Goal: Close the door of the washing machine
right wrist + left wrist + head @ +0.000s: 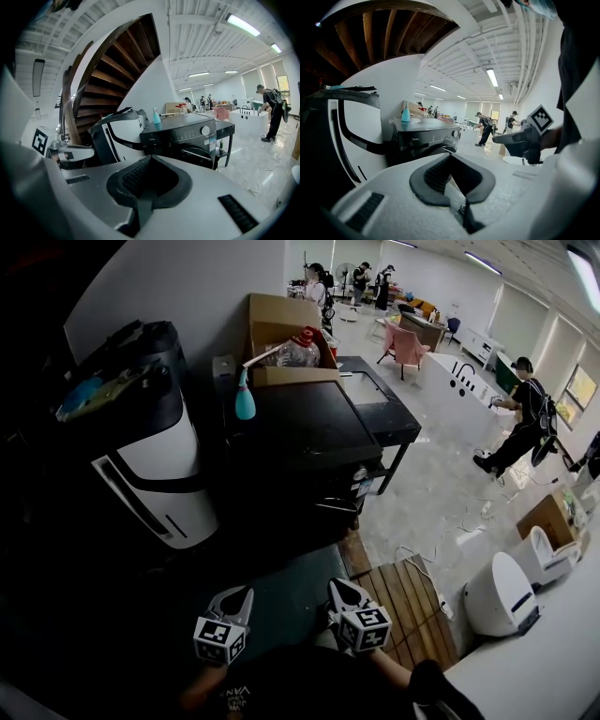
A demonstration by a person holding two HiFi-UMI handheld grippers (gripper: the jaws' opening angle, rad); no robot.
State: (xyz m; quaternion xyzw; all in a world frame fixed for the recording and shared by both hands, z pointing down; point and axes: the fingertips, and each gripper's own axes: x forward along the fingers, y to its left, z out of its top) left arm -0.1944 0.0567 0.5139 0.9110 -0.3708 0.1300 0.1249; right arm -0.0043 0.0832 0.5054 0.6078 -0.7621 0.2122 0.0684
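The black washing machine (300,427) stands in the middle of the head view, a short way ahead of both grippers. Its front shows in the left gripper view (424,136) and the right gripper view (183,131). Its round door (201,157) is on that front, and I cannot tell how far it stands open. My left gripper (237,599) and right gripper (339,587) hang side by side at the bottom, pointing at the machine and apart from it. Both are shut with nothing between the jaws (450,157) (150,159).
A teal spray bottle (245,399) and a cardboard box (281,334) sit on the machine. A white-and-black appliance (155,465) stands to its left and a black table (380,404) behind it. To the right are a wooden pallet (403,601), white units (502,592) and a person (520,423).
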